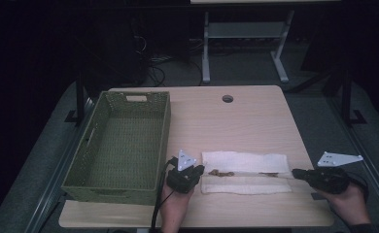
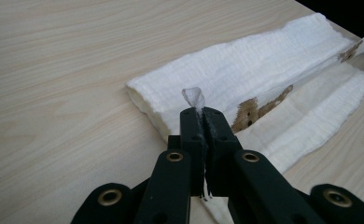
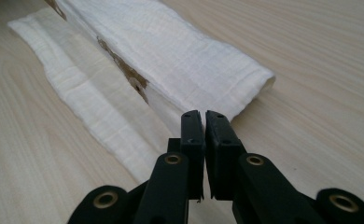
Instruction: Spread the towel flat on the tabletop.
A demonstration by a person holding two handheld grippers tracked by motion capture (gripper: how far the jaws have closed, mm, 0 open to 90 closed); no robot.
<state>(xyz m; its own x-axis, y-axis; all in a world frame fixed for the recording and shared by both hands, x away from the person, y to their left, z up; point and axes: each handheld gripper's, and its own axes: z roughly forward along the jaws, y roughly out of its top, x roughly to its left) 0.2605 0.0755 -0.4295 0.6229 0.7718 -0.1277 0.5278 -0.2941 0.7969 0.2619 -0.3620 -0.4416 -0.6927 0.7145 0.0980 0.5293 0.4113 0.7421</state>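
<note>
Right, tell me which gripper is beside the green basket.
The left gripper, just off the basket and its near corner; the right gripper is at the other end of the cloth.

Black gripper (image 2: 203, 116) jaws carry brass-ringed screws

Readable text: we find none.
Cloth (image 1: 246, 171) beside the basket (image 1: 124, 145): we see brown printed figures, no lettering.
</note>
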